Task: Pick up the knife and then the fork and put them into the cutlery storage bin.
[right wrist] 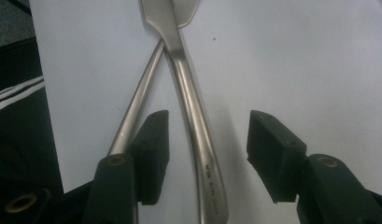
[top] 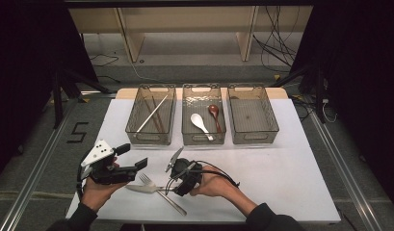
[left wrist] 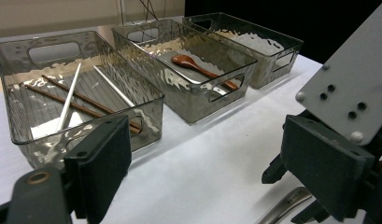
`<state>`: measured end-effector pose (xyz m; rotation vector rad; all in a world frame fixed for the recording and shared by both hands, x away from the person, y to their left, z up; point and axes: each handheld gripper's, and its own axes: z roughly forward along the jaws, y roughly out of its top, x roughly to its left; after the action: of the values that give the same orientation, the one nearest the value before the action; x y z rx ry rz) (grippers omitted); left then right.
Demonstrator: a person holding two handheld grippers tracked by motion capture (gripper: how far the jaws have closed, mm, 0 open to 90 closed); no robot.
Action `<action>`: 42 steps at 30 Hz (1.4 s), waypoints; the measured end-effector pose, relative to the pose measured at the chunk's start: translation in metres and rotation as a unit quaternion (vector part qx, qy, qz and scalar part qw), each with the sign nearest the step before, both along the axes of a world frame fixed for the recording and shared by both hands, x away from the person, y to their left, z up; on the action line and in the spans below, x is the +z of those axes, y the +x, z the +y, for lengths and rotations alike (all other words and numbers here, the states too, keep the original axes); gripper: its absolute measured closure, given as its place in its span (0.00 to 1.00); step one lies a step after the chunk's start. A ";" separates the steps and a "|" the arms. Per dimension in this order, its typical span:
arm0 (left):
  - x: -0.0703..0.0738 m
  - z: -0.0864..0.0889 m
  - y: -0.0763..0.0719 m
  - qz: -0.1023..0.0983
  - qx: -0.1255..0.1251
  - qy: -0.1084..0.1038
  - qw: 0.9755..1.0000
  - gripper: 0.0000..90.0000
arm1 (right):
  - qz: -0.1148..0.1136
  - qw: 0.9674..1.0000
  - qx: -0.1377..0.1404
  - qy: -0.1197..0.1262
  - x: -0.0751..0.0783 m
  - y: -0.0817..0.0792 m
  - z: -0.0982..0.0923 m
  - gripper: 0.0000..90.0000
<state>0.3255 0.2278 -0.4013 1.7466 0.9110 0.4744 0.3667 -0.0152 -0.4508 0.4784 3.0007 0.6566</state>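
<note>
High view: your right gripper (top: 171, 179) sits low over the crossed fork (top: 147, 180) and knife (top: 145, 188) at the table's (top: 281, 183) near edge; your left gripper (top: 132, 156) is held just left of them, jaws apart, nothing between.
Bins: chopsticks (top: 153, 113) in left bin (top: 151, 115), white spoon (top: 201, 124) and brown spoon (top: 214, 115) in middle bin (top: 203, 115), right bin (top: 252, 115) beside it.
Left gripper view: your jaws stand wide, bare table between them (bins beyond).
Right gripper view: your jaws part-way in, straddling one steel handle (right wrist: 202, 154), pads clear of it; second handle (right wrist: 135, 109) runs by the left pad, contact unclear.
</note>
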 end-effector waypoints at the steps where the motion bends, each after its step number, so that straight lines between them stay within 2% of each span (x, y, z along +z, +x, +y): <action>1: 0.000 0.000 0.000 0.000 0.000 0.000 1.000 0.18 | -0.001 1.000 0.002 0.000 -0.002 0.000 -0.001 0.58; 4: 0.000 -0.001 0.000 0.001 0.000 0.000 1.000 0.18 | 0.007 1.000 -0.003 -0.015 -0.004 0.000 -0.002 0.62; 10: 0.000 -0.001 0.000 0.000 -0.001 0.000 1.000 0.18 | 0.011 0.999 0.014 -0.049 -0.010 0.001 -0.004 0.67; 12: 0.000 -0.001 0.000 0.000 -0.001 0.000 1.000 0.18 | 0.014 0.998 0.017 -0.055 -0.012 0.001 -0.004 0.70; 14: 0.000 -0.001 0.000 0.000 0.000 0.000 1.000 0.18 | 0.005 0.998 0.012 -0.053 -0.013 0.000 -0.003 0.74; 19: 0.000 -0.001 0.000 0.001 -0.001 0.000 1.000 0.18 | 0.001 0.998 0.026 -0.065 -0.012 -0.003 -0.002 0.81; 20: 0.000 -0.001 0.000 0.001 -0.002 0.002 1.000 0.18 | -0.007 0.997 0.035 -0.069 -0.012 -0.004 -0.002 0.82; 26: 0.000 -0.001 0.000 0.001 -0.001 0.001 1.000 0.18 | -0.013 0.995 0.051 -0.086 -0.010 -0.006 0.001 0.84; 32: 0.000 -0.001 0.000 0.000 -0.001 0.000 1.000 0.18 | -0.005 0.994 0.059 -0.092 -0.010 -0.005 -0.002 0.85; 36: 0.000 0.000 0.000 0.000 -0.001 0.000 1.000 0.18 | 0.004 0.993 0.059 -0.104 -0.009 -0.005 -0.011 0.85; 42: 0.000 -0.001 0.000 0.000 -0.001 0.001 1.000 0.18 | 0.005 0.991 0.056 -0.122 -0.007 -0.007 -0.024 0.85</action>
<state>0.3251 0.2272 -0.4012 1.7483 0.9098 0.4742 0.3596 -0.0396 -0.4582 0.3030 3.0773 0.2843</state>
